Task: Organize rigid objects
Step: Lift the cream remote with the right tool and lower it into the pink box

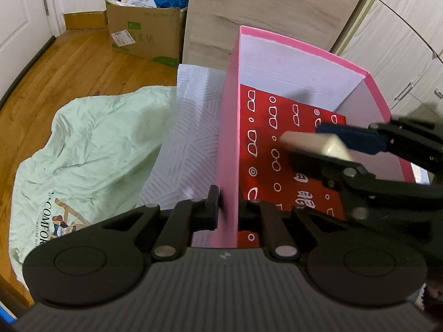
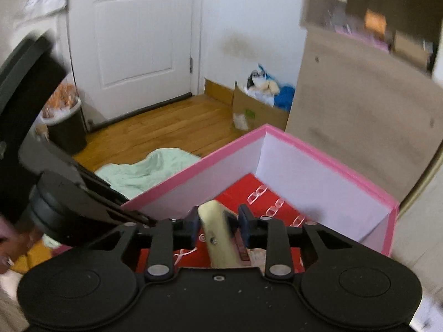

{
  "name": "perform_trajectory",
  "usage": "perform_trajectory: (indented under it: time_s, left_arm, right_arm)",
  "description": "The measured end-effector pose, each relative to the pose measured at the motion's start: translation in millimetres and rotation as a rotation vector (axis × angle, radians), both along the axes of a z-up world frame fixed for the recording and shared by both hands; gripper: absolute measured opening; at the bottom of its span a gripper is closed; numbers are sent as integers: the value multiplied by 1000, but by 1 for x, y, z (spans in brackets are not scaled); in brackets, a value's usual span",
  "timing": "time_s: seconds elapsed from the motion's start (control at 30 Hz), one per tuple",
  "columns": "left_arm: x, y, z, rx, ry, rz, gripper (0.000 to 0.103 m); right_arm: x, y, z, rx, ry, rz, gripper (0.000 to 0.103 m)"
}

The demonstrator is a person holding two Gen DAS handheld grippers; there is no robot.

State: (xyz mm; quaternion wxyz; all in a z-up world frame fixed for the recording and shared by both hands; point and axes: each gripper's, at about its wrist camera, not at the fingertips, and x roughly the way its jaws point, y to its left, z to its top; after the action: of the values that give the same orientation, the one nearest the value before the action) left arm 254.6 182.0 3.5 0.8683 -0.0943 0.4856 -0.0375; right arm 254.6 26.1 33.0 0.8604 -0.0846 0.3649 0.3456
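Note:
A pink box (image 1: 228,127) with white inner walls holds a red patterned item (image 1: 277,149) on its bottom. My left gripper (image 1: 228,207) is shut on the box's near left wall. My right gripper (image 2: 220,225) is shut on a cream-coloured rigid object (image 2: 218,238) and holds it above the inside of the pink box (image 2: 304,152). In the left wrist view the right gripper (image 1: 315,141) reaches in from the right with the cream object (image 1: 315,142) over the red item. The cream object's lower end is hidden behind the gripper body.
A mint-green cloth (image 1: 88,149) and a white striped sheet (image 1: 188,138) lie left of the box. A cardboard box (image 1: 146,33) full of things stands on the wooden floor by a wood-grain panel (image 1: 271,8). A dark bin (image 2: 66,127) stands near the white door (image 2: 133,41).

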Motion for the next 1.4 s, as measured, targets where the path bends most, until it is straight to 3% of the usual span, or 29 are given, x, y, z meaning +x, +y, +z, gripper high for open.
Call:
perform_trajectory:
  time_s: [0.07, 0.13, 0.33, 0.5, 0.67, 0.8, 1.03, 1.23, 1.4]
  left_arm:
    - [-1, 0, 0, 1, -1, -1, 9]
    - [-1, 0, 0, 1, -1, -2, 9]
    - [-1, -1, 0, 6, -2, -4, 9]
    - [-2, -2, 0, 7, -5, -6, 9]
    - [-2, -2, 1, 2, -7, -6, 9]
    - [-4, 0, 1, 0, -11, -15, 10]
    - [-4, -2, 1, 7, -17, -18, 9]
    - [-4, 1, 0, -5, -13, -13, 9]
    - [-5, 1, 0, -3, -13, -13, 9]
  right_arm:
    - [17, -17, -7, 118, 206, -38, 56]
    - [23, -29, -15, 160, 310, -79, 62]
    - [20, -39, -30, 27, 358, -255, 64]
    - [19, -35, -43, 33, 475, -289, 67]
    - [25, -24, -50, -14, 470, -364, 68]
    - [32, -33, -54, 64, 496, -403, 66]
    - [30, -11, -41, 13, 325, -299, 53]
    - [37, -6, -44, 114, 437, -260, 51]
    - [38, 1, -47, 117, 420, -271, 51]
